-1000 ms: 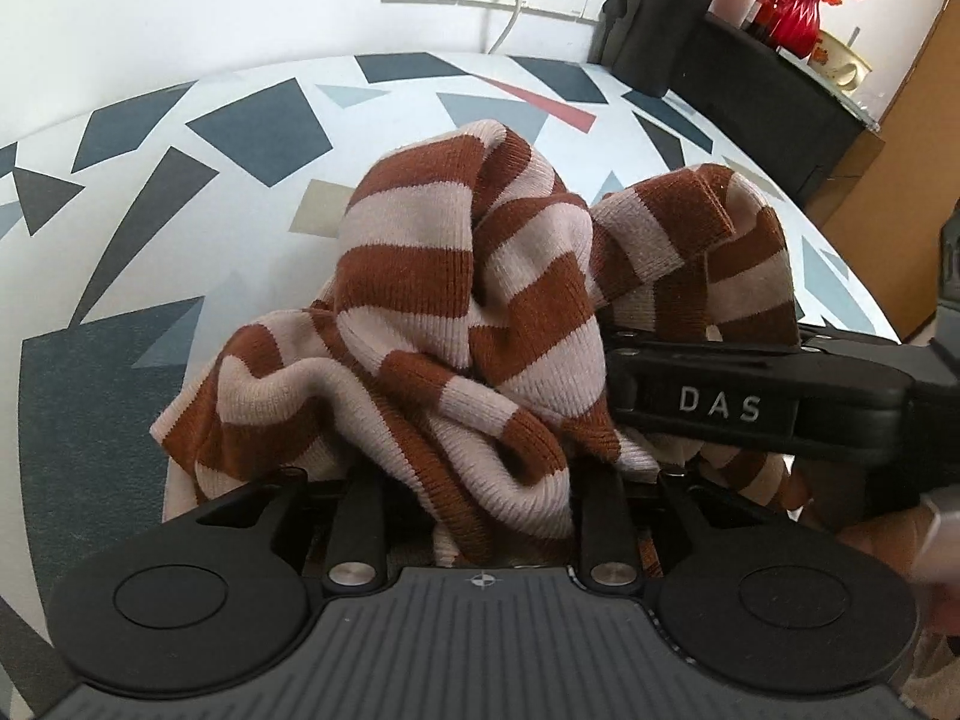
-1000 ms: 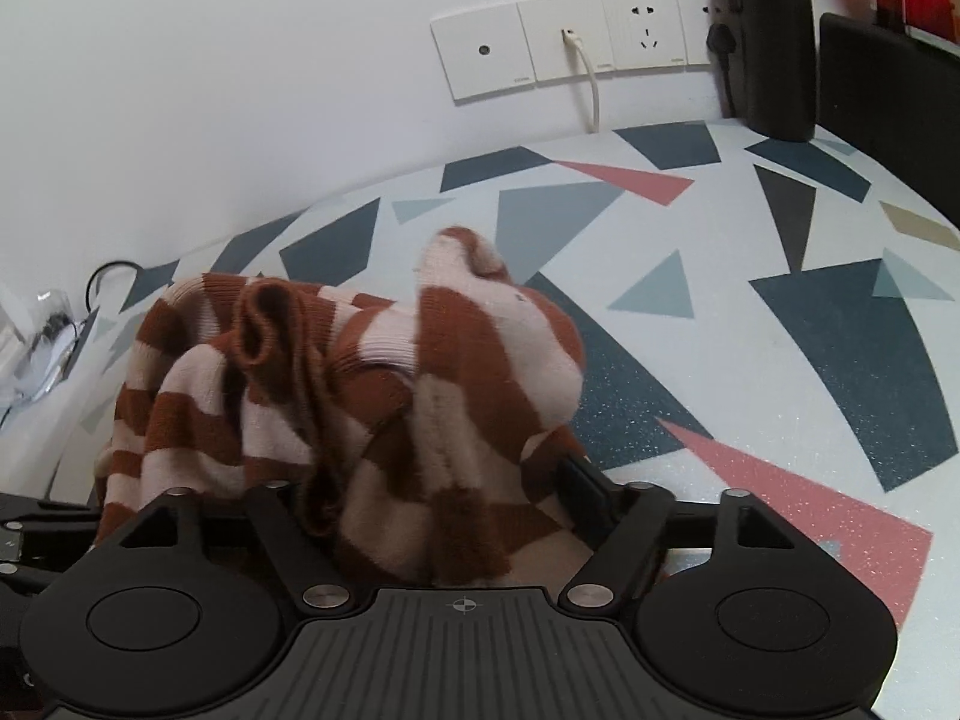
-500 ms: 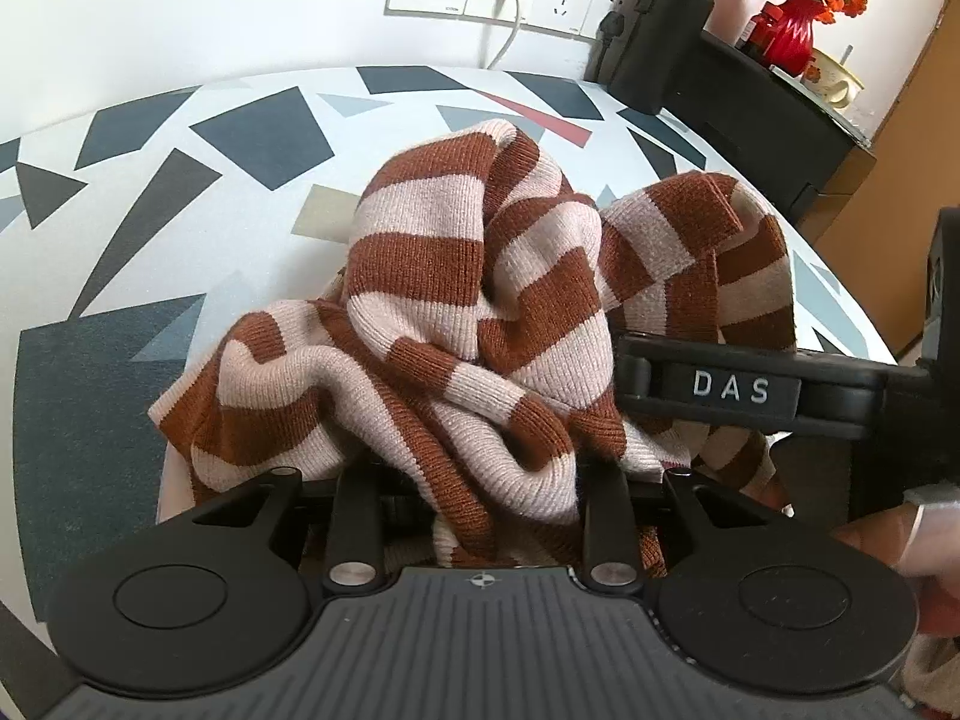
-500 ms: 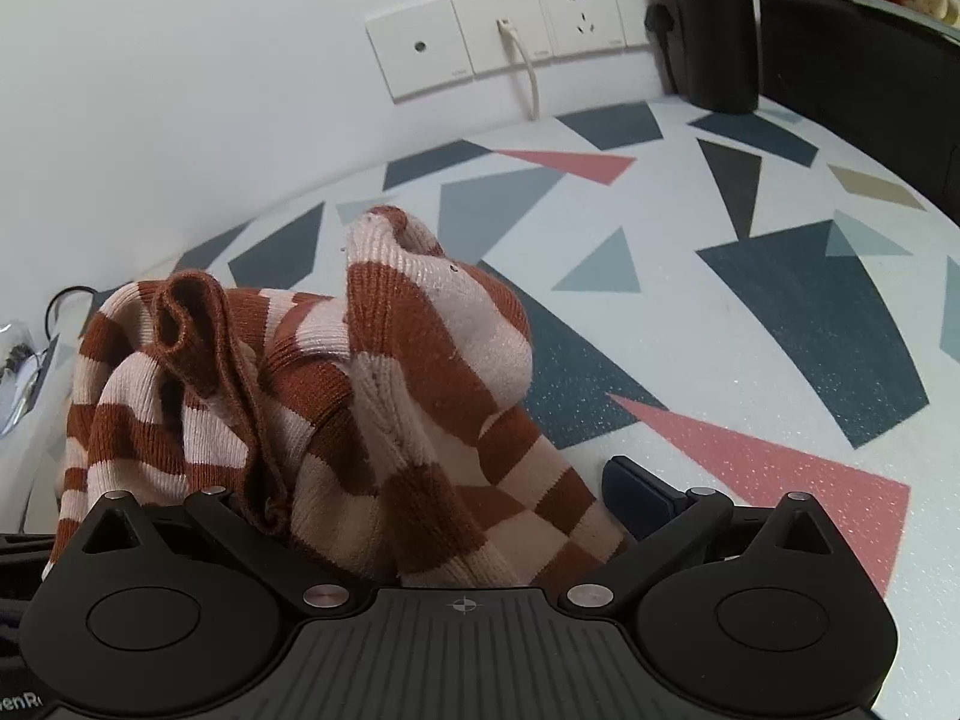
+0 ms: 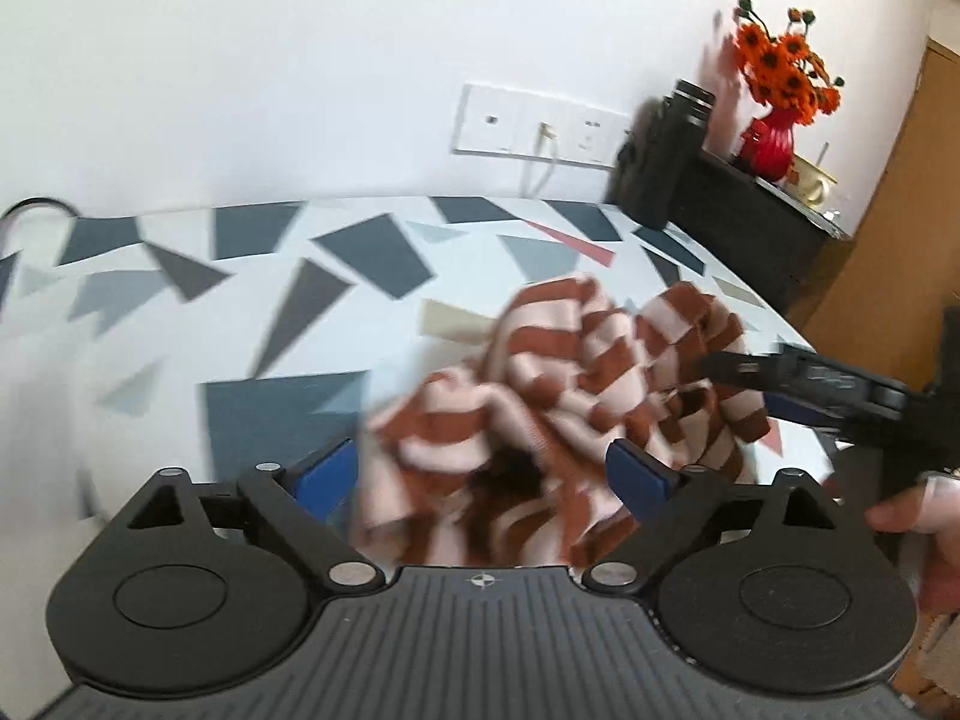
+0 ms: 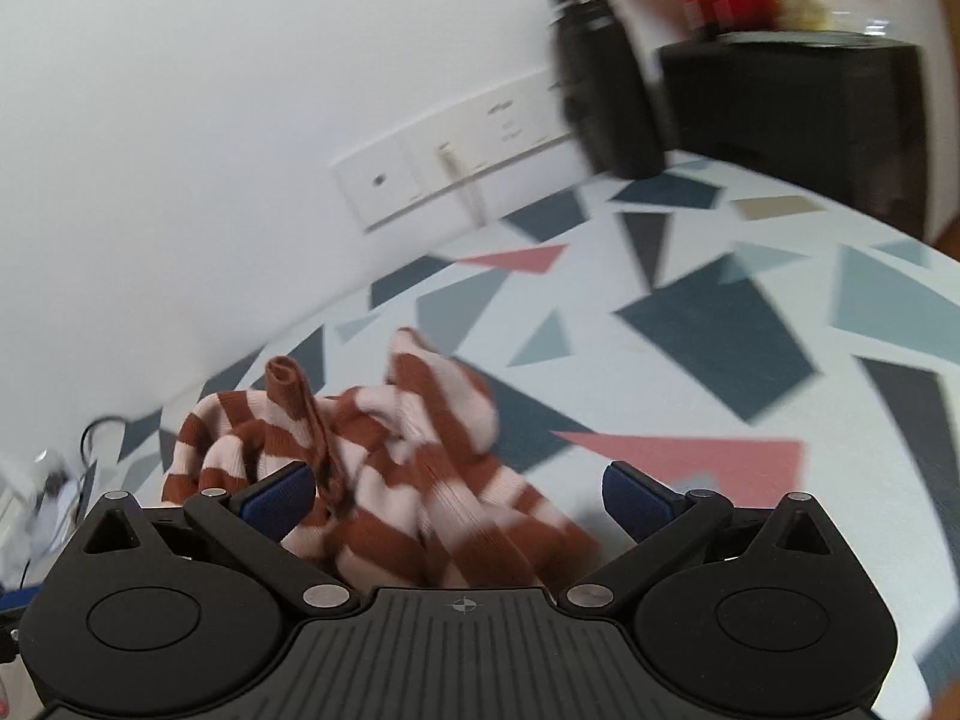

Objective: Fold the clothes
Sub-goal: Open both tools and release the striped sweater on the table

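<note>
two claws, both w/ fingers spread wide apart. left claw (image 5: 483, 474) has its blue pads either side of the striped sweater (image 5: 558, 414), which sits crumpled in a heap on the tabletop (image 5: 180, 312), right in front of and partly between the fingers; can't tell if the pads touch the knit, pic is blurred. right claw (image 6: 459, 495) is likewise spread, sweater (image 6: 384, 468) bunched between its pads and running back under the claw body, left pad (image 6: 279, 495) just at the fabric, right pad (image 6: 636, 498) apart from it over bare tabletop (image 6: 708, 336). rust-brown rolled cuff (image 6: 288, 384) sticks up ahead-left of the right claw. from the left cam, the right claw (image 5: 780, 387) comes in from the right side, its tips at the far-right edge of the heap, a hand (image 5: 924, 510) behind it. well ahead of both: wall socket strip (image 5: 540, 129) w/ cable plugged in, black bottle (image 6: 606, 78) at the tabletop's far edge, red vase w/ orange flowers (image 5: 780, 84) on a dark cabinet (image 5: 762, 228) beyond-right.
</note>
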A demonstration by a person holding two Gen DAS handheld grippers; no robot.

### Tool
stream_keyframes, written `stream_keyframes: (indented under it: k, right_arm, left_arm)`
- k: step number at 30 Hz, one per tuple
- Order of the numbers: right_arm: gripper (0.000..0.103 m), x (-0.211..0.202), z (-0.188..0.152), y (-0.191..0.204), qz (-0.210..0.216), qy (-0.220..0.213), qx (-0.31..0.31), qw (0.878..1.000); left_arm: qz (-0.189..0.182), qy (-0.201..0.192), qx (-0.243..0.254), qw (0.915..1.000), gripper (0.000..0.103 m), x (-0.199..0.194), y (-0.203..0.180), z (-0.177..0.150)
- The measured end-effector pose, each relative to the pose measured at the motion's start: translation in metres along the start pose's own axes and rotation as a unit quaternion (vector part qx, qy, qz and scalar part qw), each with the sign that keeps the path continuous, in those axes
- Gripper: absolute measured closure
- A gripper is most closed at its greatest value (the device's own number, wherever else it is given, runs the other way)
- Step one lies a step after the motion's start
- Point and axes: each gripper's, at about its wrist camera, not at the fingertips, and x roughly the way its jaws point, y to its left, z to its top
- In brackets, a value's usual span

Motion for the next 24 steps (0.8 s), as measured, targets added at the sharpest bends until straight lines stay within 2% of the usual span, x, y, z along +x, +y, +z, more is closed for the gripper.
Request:
stream_keyframes:
  k: [2, 5, 9, 12, 15, 21, 24]
  right_arm:
    - [0.001, -0.015, -0.010, -0.003, -0.013, -0.003, 0.003, 1.000]
    - [0.001, -0.027, -0.029, 0.004, -0.022, 0.025, -0.025, 0.999]
    - [0.001, -0.034, -0.045, 0.023, -0.029, 0.054, -0.088, 0.994]
    - [0.001, -0.034, -0.041, 0.036, -0.026, 0.067, -0.124, 0.990]
    - [0.001, -0.020, -0.028, 0.044, -0.013, 0.083, -0.160, 0.983]
    - [0.001, 0.047, -0.006, 0.050, 0.038, 0.121, -0.240, 0.963]
    - [0.001, 0.087, 0.012, 0.047, 0.062, 0.143, -0.266, 0.951]
  left_arm:
    - [0.017, 0.005, -0.005, 0.9998, 0.008, -0.008, 0.011, -0.011]
    - [0.040, 0.035, -0.015, 0.9985, 0.008, -0.006, 0.023, -0.031]
    - [0.037, 0.064, -0.022, 0.9970, 0.008, 0.005, 0.026, -0.057]
    - [0.029, 0.070, -0.031, 0.9967, 0.008, 0.015, 0.019, -0.065]
    - [0.021, 0.064, -0.035, 0.9971, 0.008, 0.026, 0.008, -0.061]
    - [0.010, 0.059, -0.012, 0.9982, 0.008, 0.056, -0.014, -0.040]
    - [0.043, 0.037, -0.010, 0.9983, 0.008, 0.084, -0.020, -0.021]
